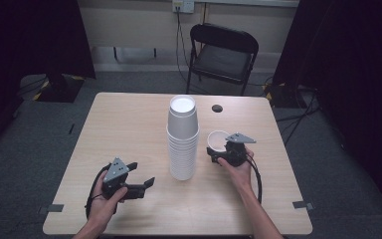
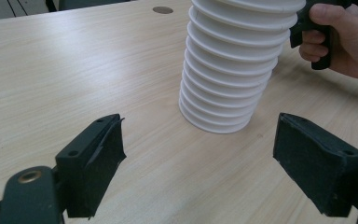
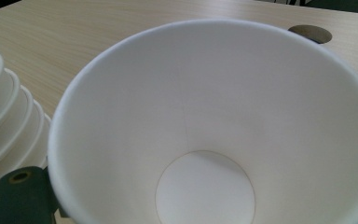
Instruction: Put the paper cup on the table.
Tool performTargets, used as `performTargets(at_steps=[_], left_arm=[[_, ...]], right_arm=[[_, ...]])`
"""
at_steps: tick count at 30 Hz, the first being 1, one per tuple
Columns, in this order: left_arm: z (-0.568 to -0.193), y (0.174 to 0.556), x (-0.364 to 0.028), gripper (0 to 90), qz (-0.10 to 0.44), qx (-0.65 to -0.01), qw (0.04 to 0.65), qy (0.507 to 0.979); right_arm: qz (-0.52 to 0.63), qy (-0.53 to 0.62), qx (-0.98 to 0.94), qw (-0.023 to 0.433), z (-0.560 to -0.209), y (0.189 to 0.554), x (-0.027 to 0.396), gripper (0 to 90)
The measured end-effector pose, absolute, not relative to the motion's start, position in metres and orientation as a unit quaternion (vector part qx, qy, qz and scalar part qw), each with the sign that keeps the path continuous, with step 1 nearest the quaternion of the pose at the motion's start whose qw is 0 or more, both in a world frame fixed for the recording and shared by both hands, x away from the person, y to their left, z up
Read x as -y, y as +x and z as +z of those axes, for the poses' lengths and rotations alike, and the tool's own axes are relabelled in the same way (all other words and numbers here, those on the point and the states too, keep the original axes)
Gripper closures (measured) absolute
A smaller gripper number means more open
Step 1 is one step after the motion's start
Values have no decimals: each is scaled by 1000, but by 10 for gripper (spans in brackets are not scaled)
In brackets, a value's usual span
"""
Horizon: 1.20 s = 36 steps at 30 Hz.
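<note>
The right gripper (image 1: pixel 222 147), hand low beside the tall stack of inverted white paper cups (image 1: pixel 182 139), clasps a single white paper cup (image 1: pixel 218 141) mouth-up, while the left gripper (image 2: pixel 200 154) rests wide apart near the light wooden table's (image 1: pixel 129 129) front edge.

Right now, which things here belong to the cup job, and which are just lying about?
Part of the job:
- stack of cups, upside down on the table
- single cup, held by the right gripper
- left gripper, open, facing the stack

Just lying about:
- folding chair behind the table
- wall socket and cables
</note>
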<state>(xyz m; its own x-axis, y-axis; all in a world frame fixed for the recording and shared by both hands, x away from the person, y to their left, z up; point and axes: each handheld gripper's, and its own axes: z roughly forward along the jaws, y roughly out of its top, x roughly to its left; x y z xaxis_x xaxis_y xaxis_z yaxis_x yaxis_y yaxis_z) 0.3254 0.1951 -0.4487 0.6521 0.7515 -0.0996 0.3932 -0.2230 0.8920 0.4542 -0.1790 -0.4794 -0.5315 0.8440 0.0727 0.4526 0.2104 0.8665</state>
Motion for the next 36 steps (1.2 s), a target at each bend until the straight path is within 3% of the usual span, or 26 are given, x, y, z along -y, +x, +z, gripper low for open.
performTargets(at_steps=[20, 36], left_arm=[[-450, 326, -196, 160, 179, -380, 496, 760], [-449, 328, -199, 160, 186, -388, 493, 756]], right_arm=[[440, 438, -758, 200, -490, 448, 186, 136], [444, 441, -757, 187, -477, 428, 201, 135]])
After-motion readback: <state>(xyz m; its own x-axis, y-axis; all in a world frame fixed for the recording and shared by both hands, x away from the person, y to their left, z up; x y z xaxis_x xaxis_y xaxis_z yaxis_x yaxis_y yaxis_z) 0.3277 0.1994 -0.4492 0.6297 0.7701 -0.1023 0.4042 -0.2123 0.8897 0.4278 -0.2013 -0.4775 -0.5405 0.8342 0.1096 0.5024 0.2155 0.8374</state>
